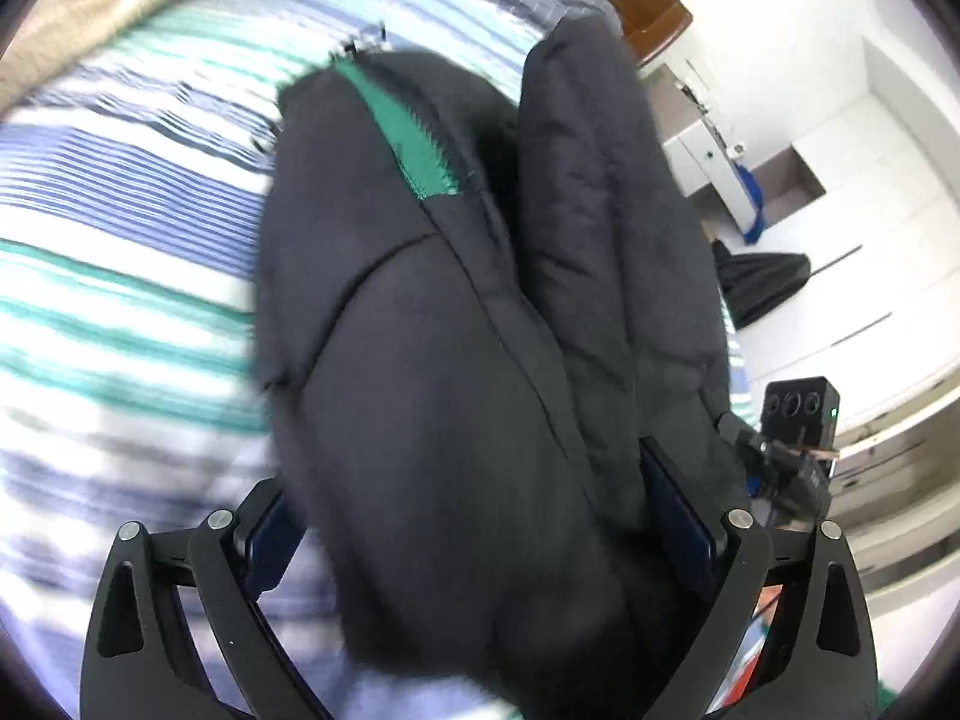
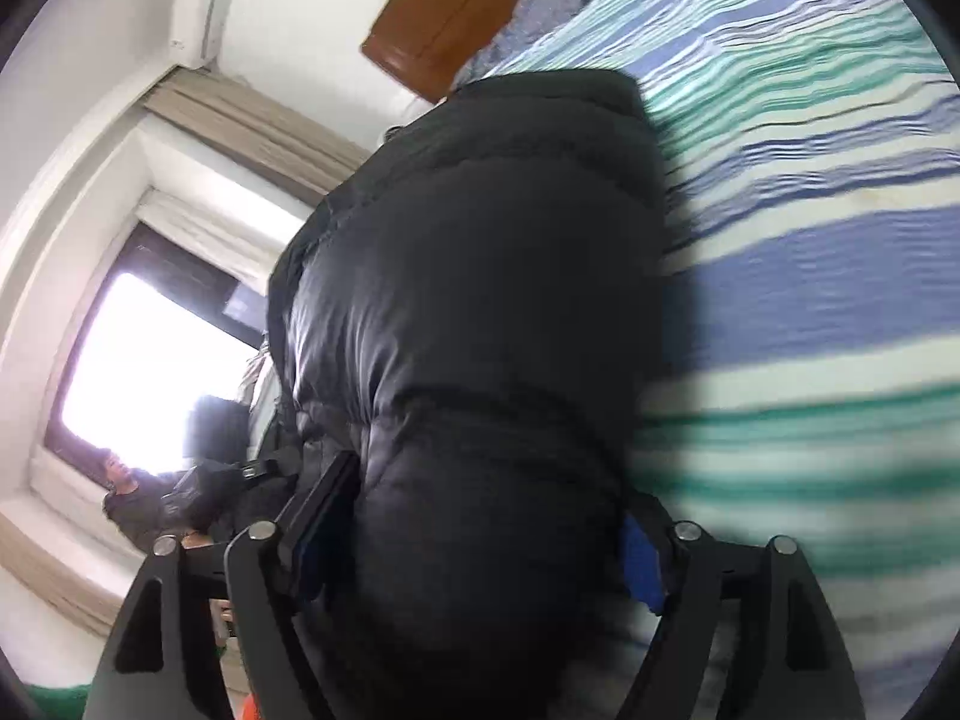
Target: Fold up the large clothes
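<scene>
So a big dark puffer jacket [image 1: 456, 360] is being held up over the bed [image 1: 120, 192], and it looks like both ends were grabbed at once so the bulk can be carried over as one fold rather than dragged across the striped bedding. The left gripper [image 1: 480, 534] has its jaws set wide around a thick wad of the padded fabric, and the right gripper [image 2: 474, 540] is clamped the same way on its own bunch; with stuffing this fat the jaws can't be closed far, so they are seen pinching the jacket while standing well apart. In the left wrist view a green lining strip [image 1: 414, 138] along the zip is exposed at the far end, which suggests the front is folded open there, and a sleeve or side panel is draped on the right next to the main body. The right gripper's body can be spotted at the right edge of that view, just beside the jacket. The fold is probably midway. The slippery shell could be lost if the grip is eased. A wooden headboard [image 2: 444, 12] is seen at the far end.
</scene>
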